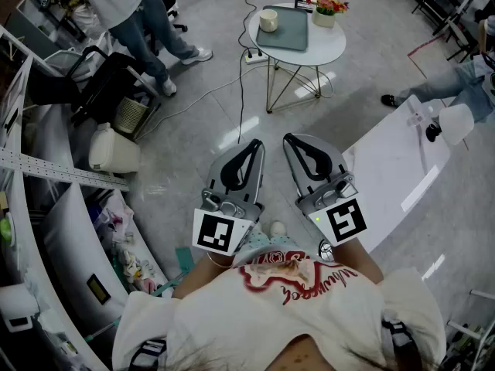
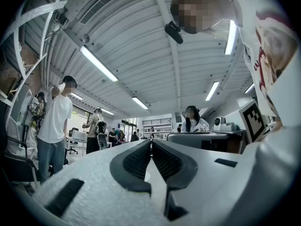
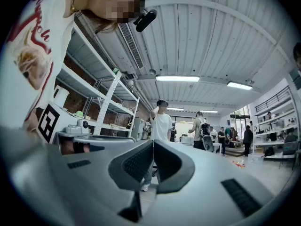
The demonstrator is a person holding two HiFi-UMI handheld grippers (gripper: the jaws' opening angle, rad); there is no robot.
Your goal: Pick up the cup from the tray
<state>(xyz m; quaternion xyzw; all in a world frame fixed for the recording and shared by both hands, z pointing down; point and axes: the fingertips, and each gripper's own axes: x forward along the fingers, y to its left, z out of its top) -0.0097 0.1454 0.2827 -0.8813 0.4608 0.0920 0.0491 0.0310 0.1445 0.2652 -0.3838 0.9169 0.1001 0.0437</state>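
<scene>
upright, a cup (image 1: 268, 20) stands on the tray (image 1: 291, 31), near its corner.

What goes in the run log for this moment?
stage: pick not begun | left hand-held gripper: shut, empty | right hand-held gripper: shut, empty | cup: on tray, round table, untouched
</scene>
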